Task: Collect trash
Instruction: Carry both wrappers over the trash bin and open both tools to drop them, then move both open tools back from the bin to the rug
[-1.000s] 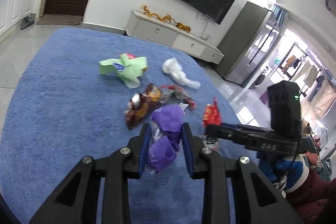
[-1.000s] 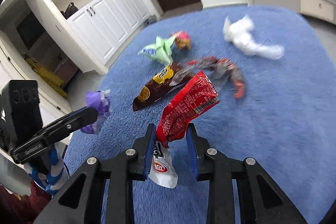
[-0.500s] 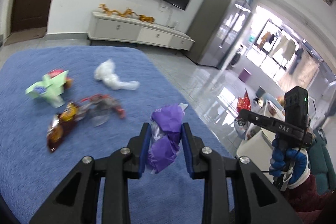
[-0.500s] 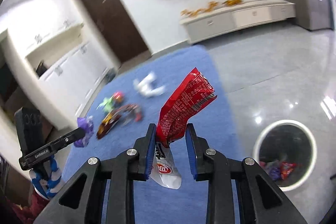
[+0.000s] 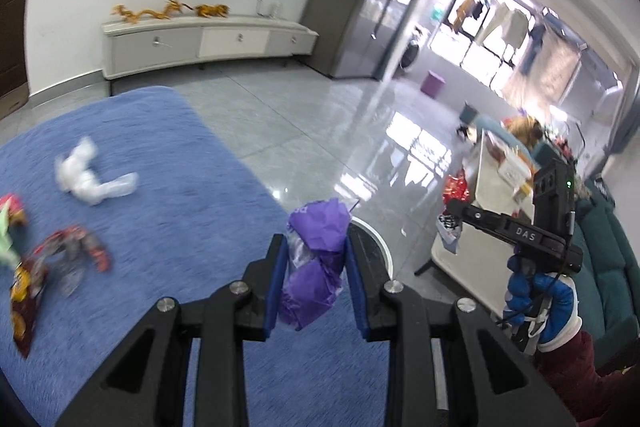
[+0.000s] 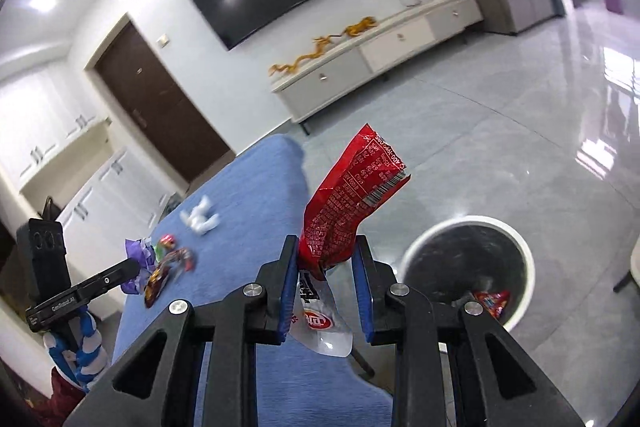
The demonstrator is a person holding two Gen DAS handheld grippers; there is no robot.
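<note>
While carrying: both grippers head binward.
Left gripper (image 5: 316, 281): clamps purple wrapper (image 5: 316, 259).
Right gripper (image 6: 326, 279): pinches red packet (image 6: 344, 215), near bin (image 6: 516, 247).

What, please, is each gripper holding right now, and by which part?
Left gripper: crumpled purple wrapper, clamped mid-wad. Right gripper: red snack bag, near its lower end.
</note>
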